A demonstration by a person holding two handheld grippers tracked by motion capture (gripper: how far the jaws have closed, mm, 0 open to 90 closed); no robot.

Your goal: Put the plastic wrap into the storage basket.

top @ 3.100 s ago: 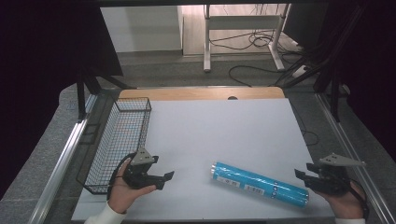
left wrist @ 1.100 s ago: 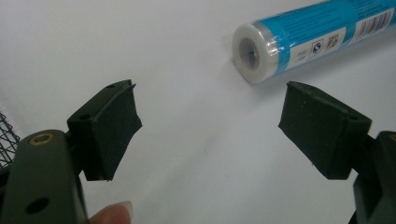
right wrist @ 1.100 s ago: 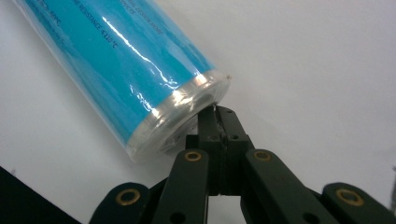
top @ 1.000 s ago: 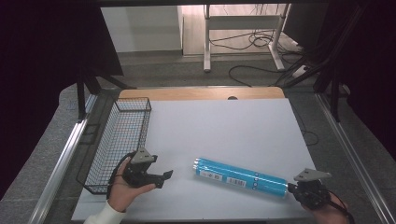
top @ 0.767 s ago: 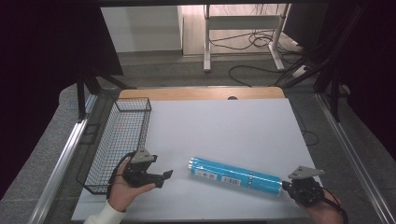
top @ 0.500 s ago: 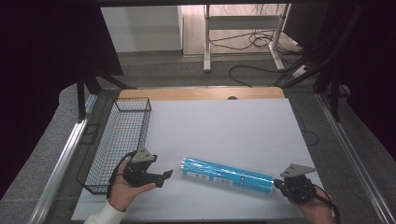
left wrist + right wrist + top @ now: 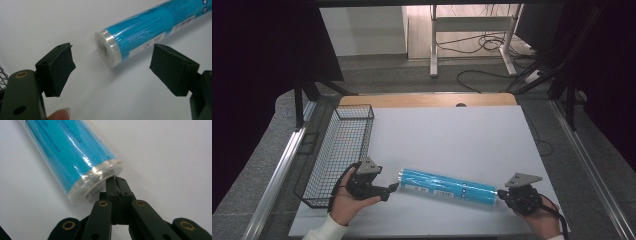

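- A blue roll (image 7: 447, 186) wrapped in clear film lies flat on the white bench (image 7: 452, 135), near the front edge, between the two tools.
- Its long axis runs left to right across the bench, slightly skewed: the left end sits a little farther from the person than the right end.
- The left tool (image 7: 388, 190) has its jaws spread wide and empty. It rests low over the bench, just beside the roll's left end.
- In the left gripper view the roll's white end cap (image 7: 106, 48) faces the gap between the two black pads (image 7: 60, 67), slightly beyond their tips and not touching either. The roll runs away from this tool, up and to the right in that view.
- The right tool (image 7: 501, 194) has its jaws pressed together with nothing between them. In the right gripper view its closed tip (image 7: 116, 182) meets the rim of the roll's right end cap (image 7: 96, 183); it looks to be touching.
- So each hand is at one end of the roll, and the roll's axis lines up roughly with both tools.
- My guess is that the closed right tool acts as a pusher along the axis, feeding the left end into the open left jaws.
- A wire basket (image 7: 339, 150) stands at the bench's left edge, behind the left tool and apart from the roll.
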